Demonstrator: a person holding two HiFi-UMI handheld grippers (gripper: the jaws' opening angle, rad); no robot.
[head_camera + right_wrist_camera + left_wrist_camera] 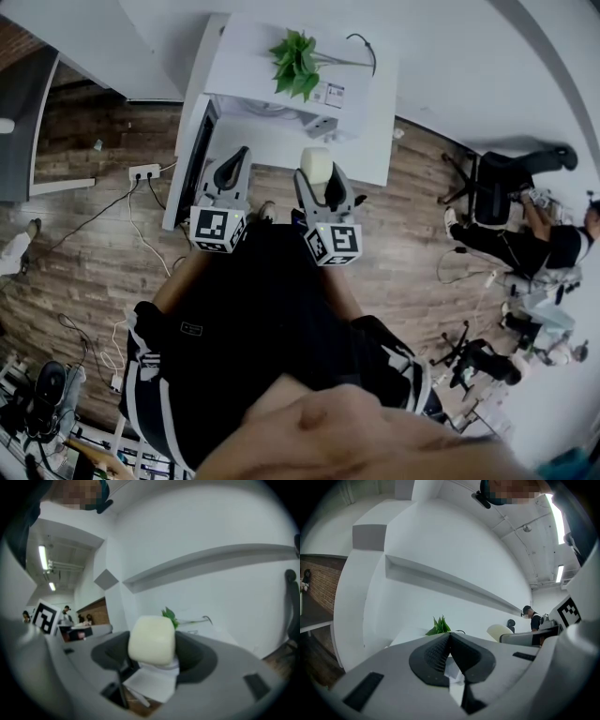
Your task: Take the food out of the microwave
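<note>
Right claw point(153, 645) is clamped on the pale bun point(151, 637), which is out of the white microwave point(281, 89) and held over the bench's near edge. Squeeze gently and carry it level; it looks soft, smooth and cream-white, with rounded corners. Left claw point(450, 645) sits alongside, jaws pressed together with nothing between them. Ahead, the bench point(367, 141) offers bare space.

Holds a pale, rounded piece of food point(151, 638) at centre frame, clamped between the dark jaws of the right gripper point(152, 652). Shows green leaves point(169, 616) just behind the food's upper right.
</note>
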